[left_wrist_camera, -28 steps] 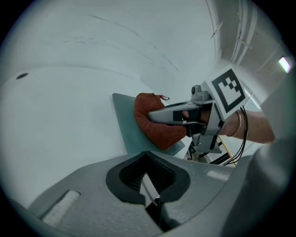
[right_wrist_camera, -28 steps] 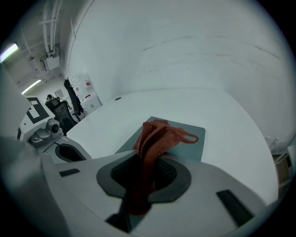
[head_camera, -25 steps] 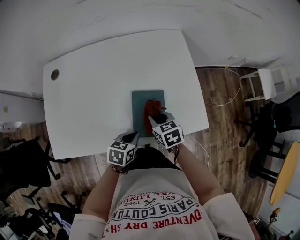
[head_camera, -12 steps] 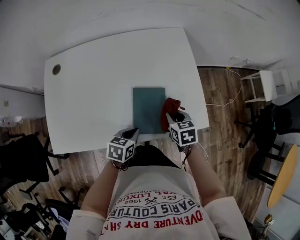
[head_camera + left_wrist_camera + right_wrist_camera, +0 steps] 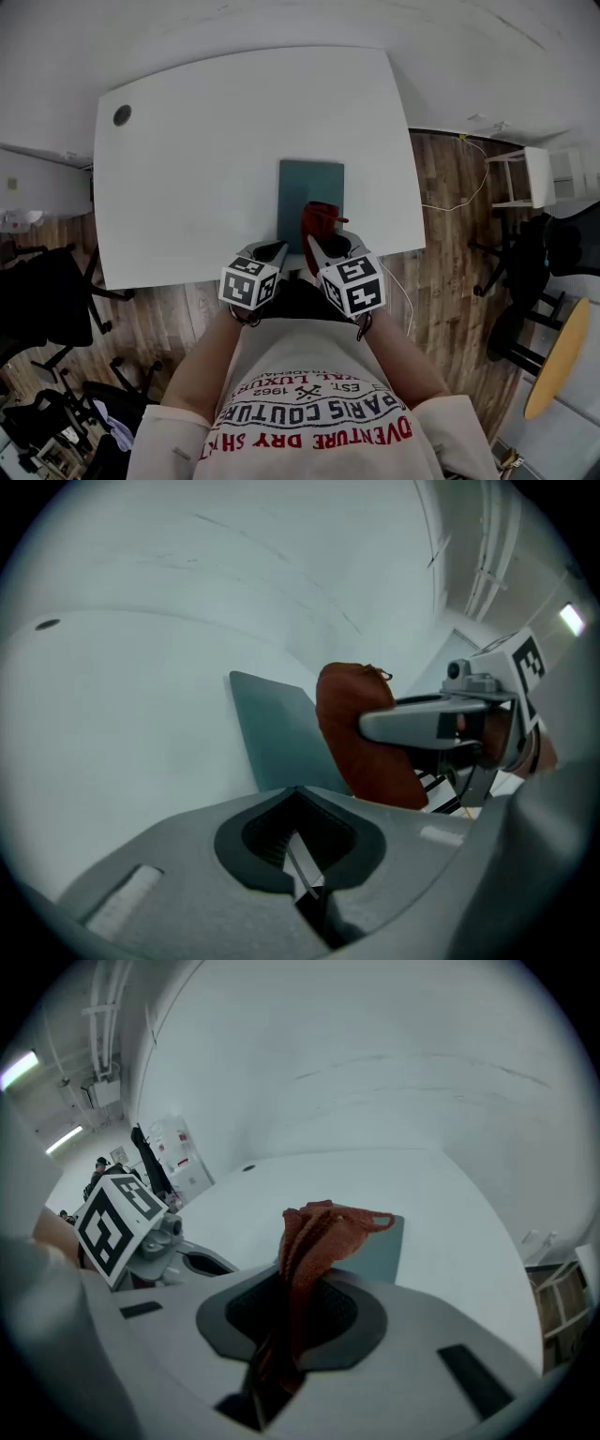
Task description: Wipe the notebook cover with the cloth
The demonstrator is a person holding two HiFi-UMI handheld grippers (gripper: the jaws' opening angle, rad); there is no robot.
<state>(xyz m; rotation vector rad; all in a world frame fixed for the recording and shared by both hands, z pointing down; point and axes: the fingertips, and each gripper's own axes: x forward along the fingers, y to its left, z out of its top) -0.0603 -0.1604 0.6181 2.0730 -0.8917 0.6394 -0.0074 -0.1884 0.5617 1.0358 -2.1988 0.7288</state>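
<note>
Back from the right, our right gripper (image 5: 325,246) holds its pinched, knitted red cloth (image 5: 317,223) over the flat teal notebook's (image 5: 310,183) lower end, centre frame. Our left gripper (image 5: 272,251) sits clenched, empty, at the white table's (image 5: 187,169) lower edge.

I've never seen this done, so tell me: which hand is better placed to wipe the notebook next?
Right. The right gripper is shut on the red cloth, which hangs over the notebook's near end. The left gripper is shut on nothing, off the notebook's near corner.

Teal notebook (image 5: 310,192) flat on table, red cloth (image 5: 317,222) bunched over its near end
</note>
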